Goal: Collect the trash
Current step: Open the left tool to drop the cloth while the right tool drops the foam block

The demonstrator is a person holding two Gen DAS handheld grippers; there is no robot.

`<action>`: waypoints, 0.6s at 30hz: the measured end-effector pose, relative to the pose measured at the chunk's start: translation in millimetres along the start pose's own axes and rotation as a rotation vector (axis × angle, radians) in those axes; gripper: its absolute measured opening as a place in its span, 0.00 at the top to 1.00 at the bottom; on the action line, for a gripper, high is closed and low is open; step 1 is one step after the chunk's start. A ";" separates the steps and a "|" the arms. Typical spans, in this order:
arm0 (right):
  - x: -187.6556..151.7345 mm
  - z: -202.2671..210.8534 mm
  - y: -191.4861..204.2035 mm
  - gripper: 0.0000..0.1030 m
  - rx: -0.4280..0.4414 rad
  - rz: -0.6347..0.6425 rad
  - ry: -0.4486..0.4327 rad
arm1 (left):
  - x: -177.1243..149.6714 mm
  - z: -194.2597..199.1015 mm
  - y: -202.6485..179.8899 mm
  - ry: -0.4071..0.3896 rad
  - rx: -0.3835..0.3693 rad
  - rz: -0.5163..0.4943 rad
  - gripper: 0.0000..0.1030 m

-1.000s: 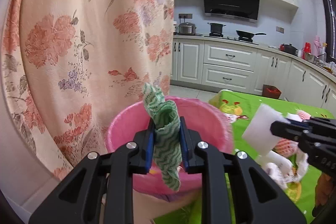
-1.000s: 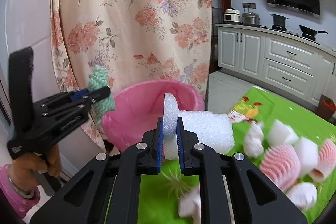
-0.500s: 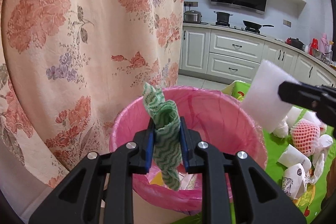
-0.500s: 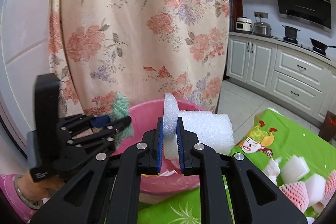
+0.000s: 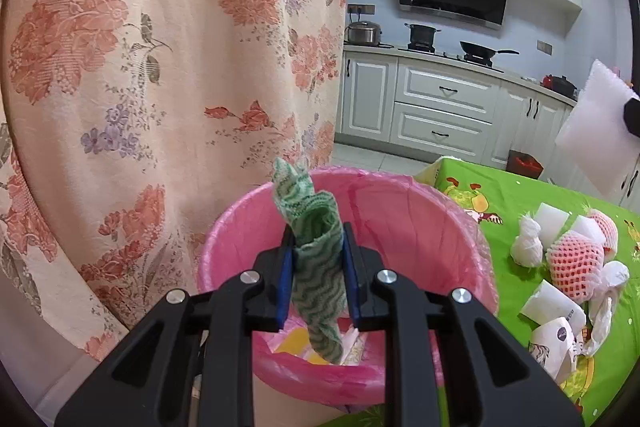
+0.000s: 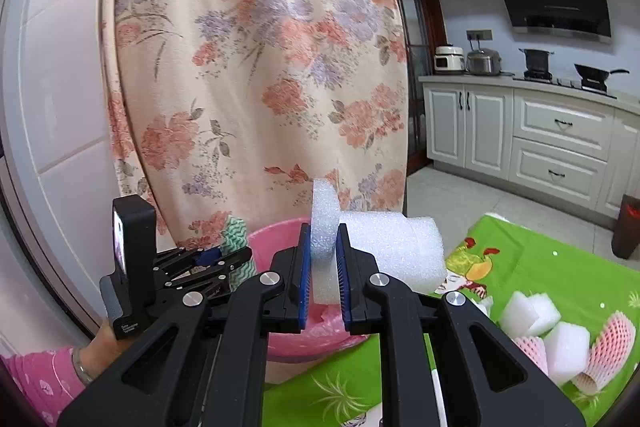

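My left gripper point(image 5: 316, 251) is shut on a green wavy-patterned cloth point(image 5: 318, 267) that hangs over the mouth of a pink-lined trash bin point(image 5: 400, 211). Paper scraps lie at the bin's bottom. In the right wrist view my right gripper point(image 6: 324, 259) is shut on a white foam sheet point(image 6: 384, 247), held above and to the right of the bin point(image 6: 276, 239). The left gripper point(image 6: 224, 263) with the cloth point(image 6: 236, 231) shows there at the bin's left rim. The foam point(image 5: 592, 131) appears at the right edge of the left wrist view.
A floral curtain point(image 5: 160, 67) hangs right behind the bin. The green tablecloth point(image 5: 504, 195) carries white foam blocks point(image 6: 528, 311), pink fruit nets point(image 5: 572, 259) and crumpled paper point(image 5: 528, 243). Kitchen cabinets point(image 6: 560, 131) stand behind. A hand in a pink sleeve point(image 6: 52, 383) holds the left gripper.
The right gripper rose with the foam sheet, which now sits higher at the right edge of the left wrist view. The left gripper came over the bin and then held still with the cloth.
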State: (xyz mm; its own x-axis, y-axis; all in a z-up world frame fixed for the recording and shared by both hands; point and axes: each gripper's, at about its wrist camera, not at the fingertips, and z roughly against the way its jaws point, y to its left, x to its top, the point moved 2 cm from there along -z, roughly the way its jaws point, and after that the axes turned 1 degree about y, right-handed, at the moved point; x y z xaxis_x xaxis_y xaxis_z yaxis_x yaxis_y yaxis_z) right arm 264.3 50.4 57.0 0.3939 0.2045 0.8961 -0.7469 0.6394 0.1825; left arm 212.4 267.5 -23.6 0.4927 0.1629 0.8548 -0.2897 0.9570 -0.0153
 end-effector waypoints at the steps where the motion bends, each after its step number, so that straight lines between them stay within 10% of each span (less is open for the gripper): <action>1: -1.4 -3.2 0.0 0.87 -0.001 -0.002 0.006 | 0.1 -1.2 -1.1 0.001 0.000 -0.004 0.79; 7: -14.4 -37.2 12.3 0.87 0.005 0.012 0.052 | -0.4 -9.0 3.0 0.011 -0.006 -0.011 0.70; 12: -17.8 -67.9 24.2 0.87 0.034 0.019 0.083 | 1.3 -1.1 11.9 -0.021 0.017 -0.028 0.33; 18: -17.1 -90.6 34.8 0.86 0.076 0.022 0.108 | 1.1 16.4 31.8 -0.052 0.076 -0.027 0.19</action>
State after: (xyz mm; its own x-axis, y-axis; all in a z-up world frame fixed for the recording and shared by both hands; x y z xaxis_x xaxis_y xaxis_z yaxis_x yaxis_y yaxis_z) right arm 280.1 136.3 11.4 0.4288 0.2990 0.8525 -0.7930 0.5766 0.1966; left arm 190.2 294.1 -14.7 0.4588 0.1226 0.8800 -0.3391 0.9396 0.0459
